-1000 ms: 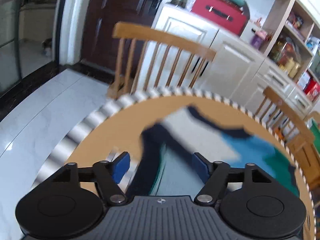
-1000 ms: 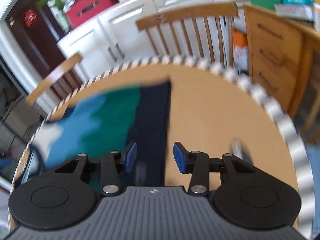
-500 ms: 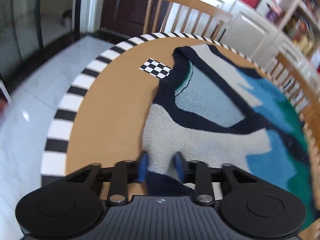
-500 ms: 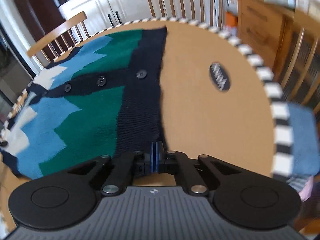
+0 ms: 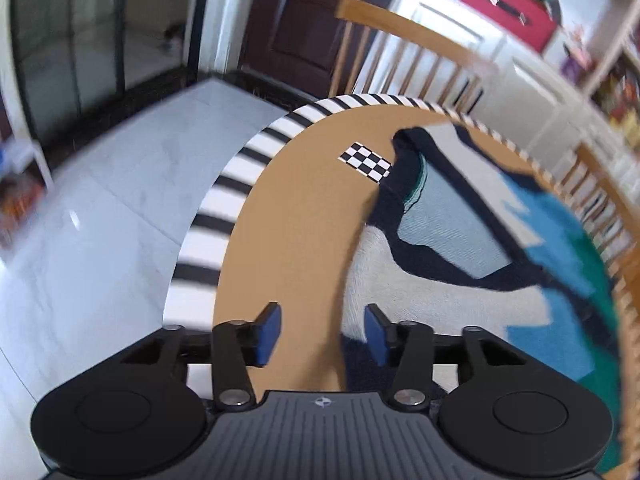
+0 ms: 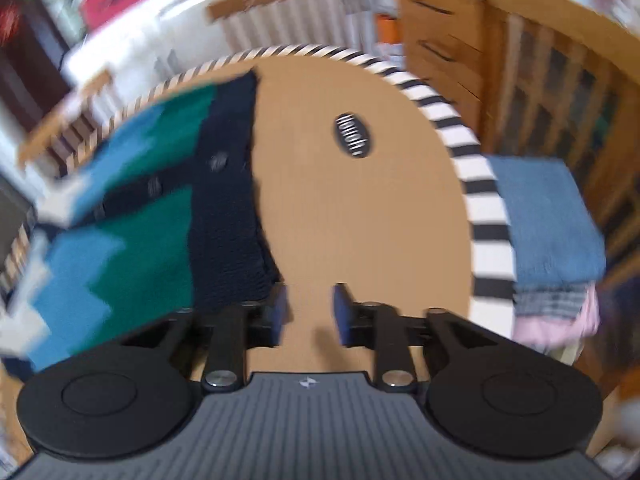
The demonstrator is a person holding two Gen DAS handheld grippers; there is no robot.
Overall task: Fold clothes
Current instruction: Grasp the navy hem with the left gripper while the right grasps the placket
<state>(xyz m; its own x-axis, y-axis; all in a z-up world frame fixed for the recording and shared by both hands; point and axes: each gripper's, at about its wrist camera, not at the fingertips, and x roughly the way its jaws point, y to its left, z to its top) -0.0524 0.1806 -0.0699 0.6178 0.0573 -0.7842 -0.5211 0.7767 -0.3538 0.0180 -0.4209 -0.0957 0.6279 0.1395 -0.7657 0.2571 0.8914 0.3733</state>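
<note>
A knitted cardigan in cream, blue, green and navy lies spread flat on the round brown table. Its collar end (image 5: 440, 236) shows in the left wrist view, its navy hem and buttons (image 6: 224, 216) in the right wrist view. My left gripper (image 5: 322, 336) is open and empty, over bare table just left of the cardigan's near edge. My right gripper (image 6: 308, 312) is open and empty, just right of the navy hem corner.
The table (image 5: 296, 216) has a black-and-white striped rim (image 6: 480, 192), a checkerboard marker (image 5: 366, 161) and a dark oval label (image 6: 354, 135). Folded blue and pink clothes (image 6: 548, 224) are stacked beyond the right rim. Wooden chairs (image 5: 404, 52) and a wooden cabinet (image 6: 520, 64) surround it.
Half a second ago both grippers were shut on the cardigan's near edge. Both have let go, opened and shifted sideways off the cloth, the left one leftward, the right one rightward.
</note>
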